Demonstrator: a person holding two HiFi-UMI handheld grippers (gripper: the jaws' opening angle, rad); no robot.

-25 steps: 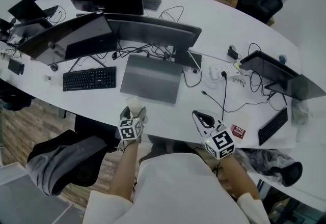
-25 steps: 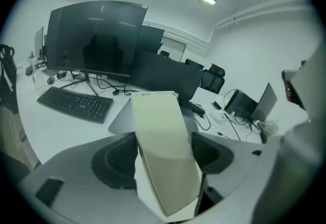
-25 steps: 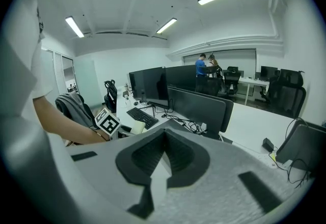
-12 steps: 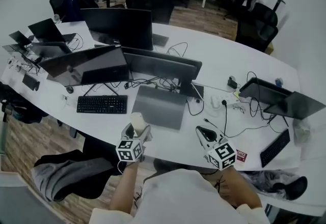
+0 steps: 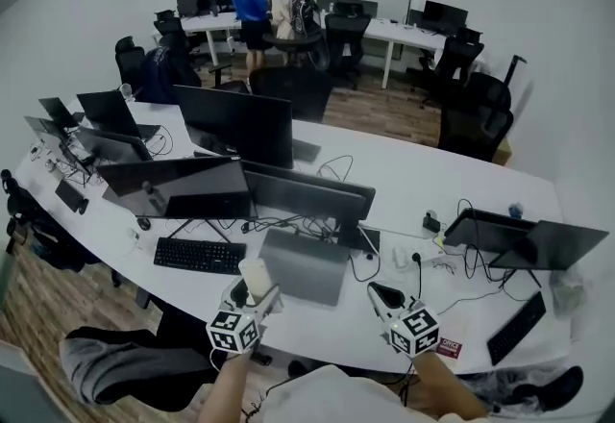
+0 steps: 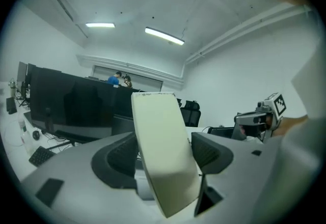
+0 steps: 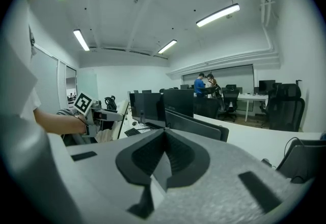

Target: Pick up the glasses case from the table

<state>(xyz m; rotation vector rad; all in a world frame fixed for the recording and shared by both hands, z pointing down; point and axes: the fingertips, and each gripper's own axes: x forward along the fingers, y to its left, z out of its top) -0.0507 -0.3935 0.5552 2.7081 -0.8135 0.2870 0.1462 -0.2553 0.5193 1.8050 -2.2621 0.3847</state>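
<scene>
The glasses case (image 6: 164, 151) is a cream, oblong box standing nearly upright between the jaws of my left gripper (image 5: 252, 294), which is shut on it. In the head view the case (image 5: 256, 277) pokes up from that gripper, clear of the white table (image 5: 404, 171) and near its front edge. My right gripper (image 5: 384, 298) hangs to the right at about the same height. In the right gripper view its dark pads (image 7: 178, 159) meet with nothing between them. Each gripper shows in the other's view, the right gripper (image 6: 257, 116) and the left gripper (image 7: 99, 115).
A closed grey laptop (image 5: 306, 267) lies just beyond the grippers, with a black keyboard (image 5: 200, 256) to its left. Several dark monitors (image 5: 235, 123) and cables cover the middle of the table. A jacket on a chair (image 5: 115, 363) is at the lower left. Two people (image 5: 269, 12) stand at the far desks.
Both grippers have risen from the table's front edge, the left one more, carrying the case. The head view has tilted up and now takes in the room beyond.
</scene>
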